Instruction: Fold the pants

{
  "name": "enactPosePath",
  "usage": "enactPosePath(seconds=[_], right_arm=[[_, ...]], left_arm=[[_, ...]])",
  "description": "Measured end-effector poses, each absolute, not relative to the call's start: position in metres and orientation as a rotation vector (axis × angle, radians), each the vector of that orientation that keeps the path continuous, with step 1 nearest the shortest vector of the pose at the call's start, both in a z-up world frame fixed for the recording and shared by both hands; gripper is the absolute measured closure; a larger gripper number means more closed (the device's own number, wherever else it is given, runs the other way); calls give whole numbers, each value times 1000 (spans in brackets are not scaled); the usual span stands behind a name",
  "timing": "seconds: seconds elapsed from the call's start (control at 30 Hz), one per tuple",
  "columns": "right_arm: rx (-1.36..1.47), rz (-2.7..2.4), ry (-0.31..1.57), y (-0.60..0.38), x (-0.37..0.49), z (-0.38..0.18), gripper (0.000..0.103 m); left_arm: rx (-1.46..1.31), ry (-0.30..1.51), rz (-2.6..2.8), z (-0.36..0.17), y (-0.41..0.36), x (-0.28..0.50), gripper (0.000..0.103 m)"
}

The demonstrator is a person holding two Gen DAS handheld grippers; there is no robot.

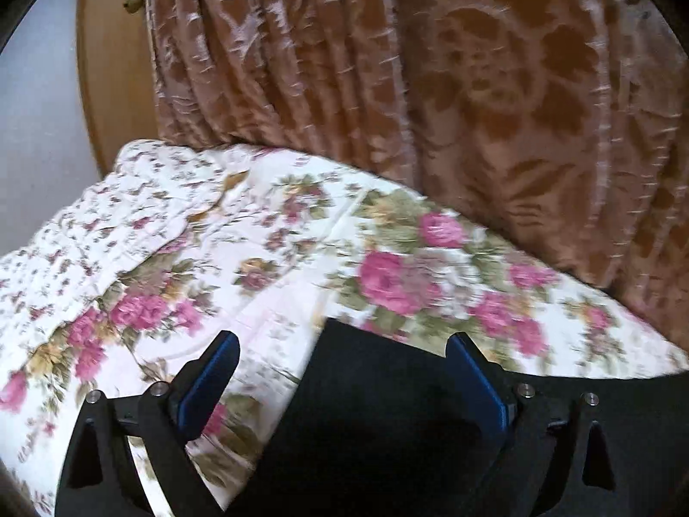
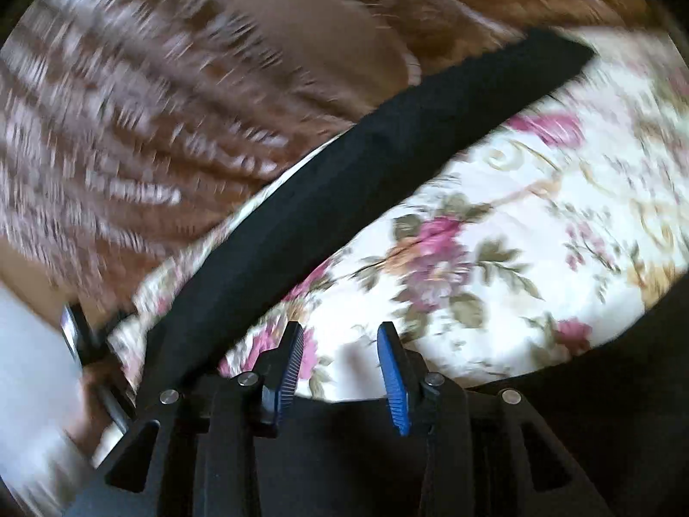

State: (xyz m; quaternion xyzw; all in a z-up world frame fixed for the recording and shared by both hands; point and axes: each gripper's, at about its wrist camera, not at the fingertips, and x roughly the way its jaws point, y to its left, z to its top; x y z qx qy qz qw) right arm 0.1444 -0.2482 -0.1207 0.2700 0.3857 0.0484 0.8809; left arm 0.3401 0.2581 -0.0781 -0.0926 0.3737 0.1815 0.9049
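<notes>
Black pants (image 1: 387, 409) lie on a floral bedspread (image 1: 258, 258). In the left wrist view their squared end sits between my wide-open blue-padded fingers; my left gripper (image 1: 344, 344) holds nothing. In the right wrist view, which is motion-blurred, the pants (image 2: 387, 151) run as a long black band from lower left to upper right across the bedspread (image 2: 516, 237), with more black cloth under the fingers. My right gripper (image 2: 340, 336) is open and empty, just right of the band.
A brown and pink patterned curtain (image 1: 430, 86) hangs behind the bed and also shows in the right wrist view (image 2: 172, 107). A wooden door (image 1: 107, 64) with a knob stands at the left. A dark object (image 2: 77, 336) shows at the bed's left edge.
</notes>
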Motion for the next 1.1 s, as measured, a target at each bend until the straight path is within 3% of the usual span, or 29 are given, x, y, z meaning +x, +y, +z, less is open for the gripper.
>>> enactPosePath(seconds=[0.13, 0.27, 0.63, 0.97, 1.03, 1.1], right_arm=[[335, 62, 832, -206, 161, -116, 66], [376, 109, 810, -197, 163, -115, 66], [397, 138, 802, -195, 162, -116, 66], [488, 139, 794, -209, 158, -121, 65], [496, 135, 768, -212, 155, -115, 65], [484, 114, 754, -215, 151, -111, 64]], left_arm=[[-309, 837, 352, -97, 281, 342, 5], [-362, 789, 301, -98, 281, 327, 3], [-311, 954, 185, -123, 283, 369, 1], [-291, 980, 192, -131, 292, 377, 1], [-239, 975, 152, -132, 280, 374, 7], [-205, 949, 120, -128, 269, 369, 49]])
